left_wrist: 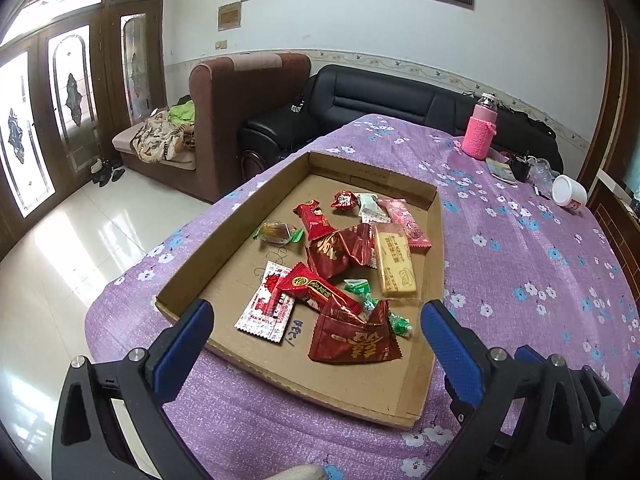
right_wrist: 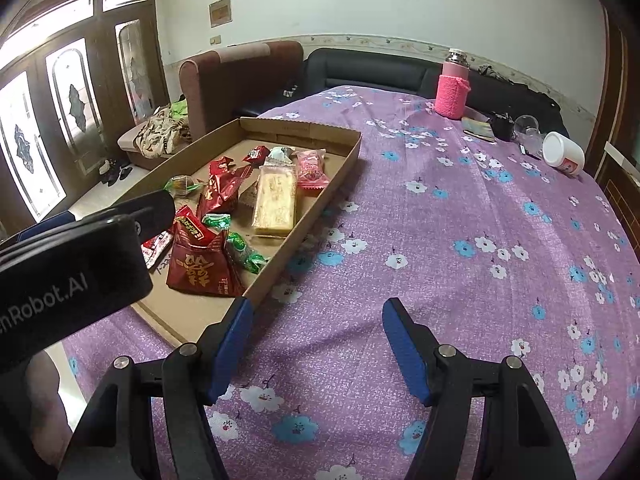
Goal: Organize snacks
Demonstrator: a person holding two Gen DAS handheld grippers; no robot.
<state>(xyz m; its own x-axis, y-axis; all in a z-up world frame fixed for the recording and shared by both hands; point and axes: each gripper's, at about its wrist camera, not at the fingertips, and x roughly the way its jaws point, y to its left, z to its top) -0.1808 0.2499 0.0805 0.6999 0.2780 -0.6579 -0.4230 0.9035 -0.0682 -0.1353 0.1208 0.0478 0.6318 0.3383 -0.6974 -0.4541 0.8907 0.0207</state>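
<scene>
A shallow cardboard tray [left_wrist: 434, 248] lies on the purple flowered tablecloth and holds several wrapped snacks: a dark red pouch [left_wrist: 352, 340], a yellow biscuit bar [left_wrist: 394, 264], a white and red sachet [left_wrist: 266, 308], a pink packet [left_wrist: 406, 222] and green candies [left_wrist: 362, 288]. My left gripper [left_wrist: 316, 320] is open and empty, above the tray's near end. My right gripper [right_wrist: 316, 316] is open and empty over bare cloth, just right of the tray [right_wrist: 320, 196]. The left gripper's black body [right_wrist: 80, 256] hides the tray's near left part in the right wrist view.
A pink-sleeved bottle [left_wrist: 480, 130] stands at the table's far edge, with a white tub [left_wrist: 568, 192] on its side and small dark items [left_wrist: 520, 168] to its right. A brown armchair [left_wrist: 240, 116] and a black sofa [left_wrist: 380, 104] stand behind the table.
</scene>
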